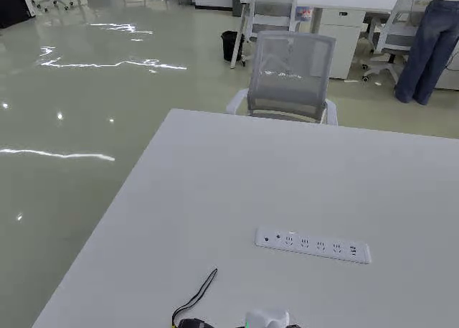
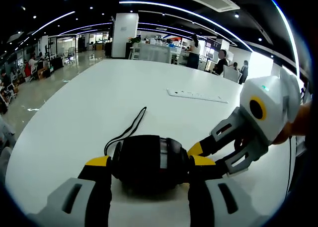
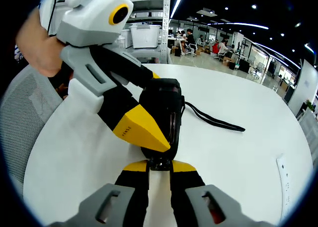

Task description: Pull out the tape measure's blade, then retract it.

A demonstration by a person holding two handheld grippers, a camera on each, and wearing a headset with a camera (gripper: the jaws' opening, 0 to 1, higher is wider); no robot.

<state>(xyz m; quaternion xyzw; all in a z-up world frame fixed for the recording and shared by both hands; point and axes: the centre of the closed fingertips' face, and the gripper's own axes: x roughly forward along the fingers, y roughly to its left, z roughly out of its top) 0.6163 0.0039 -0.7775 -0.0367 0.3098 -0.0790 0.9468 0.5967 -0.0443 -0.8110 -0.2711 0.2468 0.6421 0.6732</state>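
The black tape measure (image 2: 149,160) lies on the white table (image 1: 215,191), and my left gripper (image 2: 150,161) is shut on its body from both sides. Its black wrist strap (image 2: 126,127) trails away across the tabletop. In the right gripper view the tape measure (image 3: 161,105) stands just ahead of my right gripper (image 3: 159,166), which is shut on the blade's end tab at the case mouth. No blade length shows outside the case. The left gripper's yellow finger (image 3: 141,130) crosses in from the left. At the head view's bottom edge I see the strap (image 1: 195,296) and a white gripper part (image 1: 267,318).
A white power strip (image 1: 312,244) lies on the table beyond the tape measure. A grey mesh chair (image 1: 290,77) stands at the table's far edge. A person (image 1: 430,41) stands at the back right by other desks. Shiny open floor lies to the left.
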